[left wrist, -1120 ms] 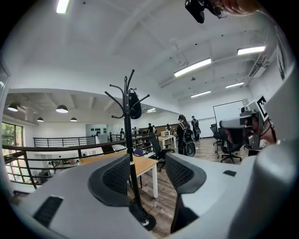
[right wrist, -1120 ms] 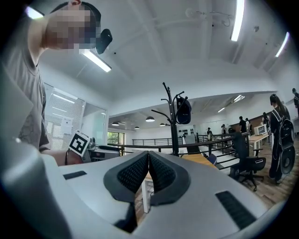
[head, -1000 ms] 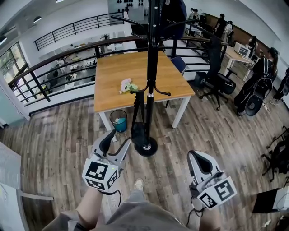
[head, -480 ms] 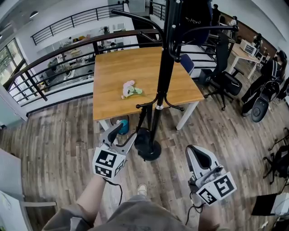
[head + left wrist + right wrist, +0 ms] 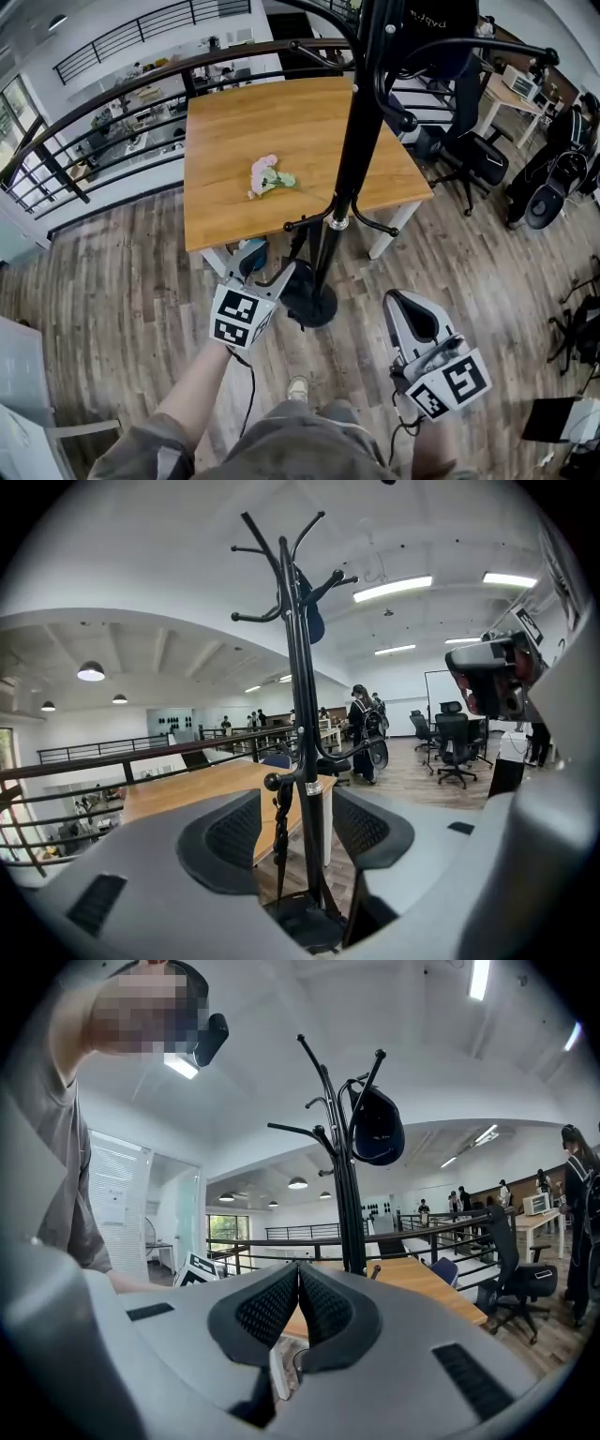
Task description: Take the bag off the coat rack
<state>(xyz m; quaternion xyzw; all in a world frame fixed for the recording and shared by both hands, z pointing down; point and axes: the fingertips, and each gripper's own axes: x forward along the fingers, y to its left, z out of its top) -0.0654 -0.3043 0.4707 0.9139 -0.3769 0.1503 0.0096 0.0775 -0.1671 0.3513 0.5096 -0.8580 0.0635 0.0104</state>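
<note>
Head view: you're holding the left gripper (image 5: 270,270) near the coat rack (image 5: 349,169) base, with the right gripper (image 5: 405,309) lower right. The bag (image 5: 433,37) is hanging up top.
Left gripper view: its fingers (image 5: 225,841) are standing apart, framing the coat rack.
Right gripper view: its fingers (image 5: 272,1312) are pressing together, empty.

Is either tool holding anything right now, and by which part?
Nothing is held. The left tool is open, the coat rack standing beyond its gap; the right tool is shut and empty. The bag hangs on the rack.

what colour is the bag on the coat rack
The bag is dark navy; clearest in right gripper view.
</note>
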